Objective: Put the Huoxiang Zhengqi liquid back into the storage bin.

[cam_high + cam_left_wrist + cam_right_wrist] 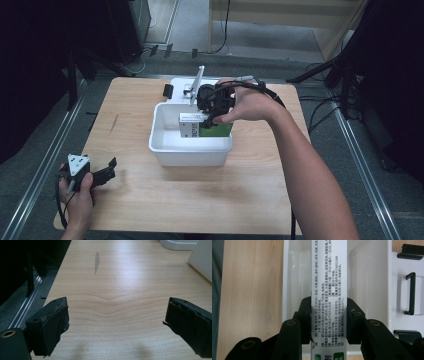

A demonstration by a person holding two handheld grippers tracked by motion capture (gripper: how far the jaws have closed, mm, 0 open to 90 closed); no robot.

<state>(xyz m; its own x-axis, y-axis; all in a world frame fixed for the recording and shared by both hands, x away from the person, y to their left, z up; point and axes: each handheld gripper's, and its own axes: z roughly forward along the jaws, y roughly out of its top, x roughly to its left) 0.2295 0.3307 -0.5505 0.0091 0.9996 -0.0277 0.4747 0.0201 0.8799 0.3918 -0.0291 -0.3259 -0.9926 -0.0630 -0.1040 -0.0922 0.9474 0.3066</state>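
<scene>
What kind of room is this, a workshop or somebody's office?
Probably a lab or recording studio, not an office. A bare wooden table sits between metal rails, dark stands and loose cables ring it, and a person works there with handheld grippers over a white bin.

Box [329, 290] ends cut off

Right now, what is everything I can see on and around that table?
Table: one, light wood, centre of the room.
Tub: one, white, mid-table.
Box: one, white and green with printed text, held over the tub.
Lid: one, white with black clips, behind the tub.
Floor cables: several, black, right of the table.
Left gripper: one, black, open above bare wood, near left corner.
Right gripper: one, black, shut on the box.
Forearms: two, entering from below.
</scene>
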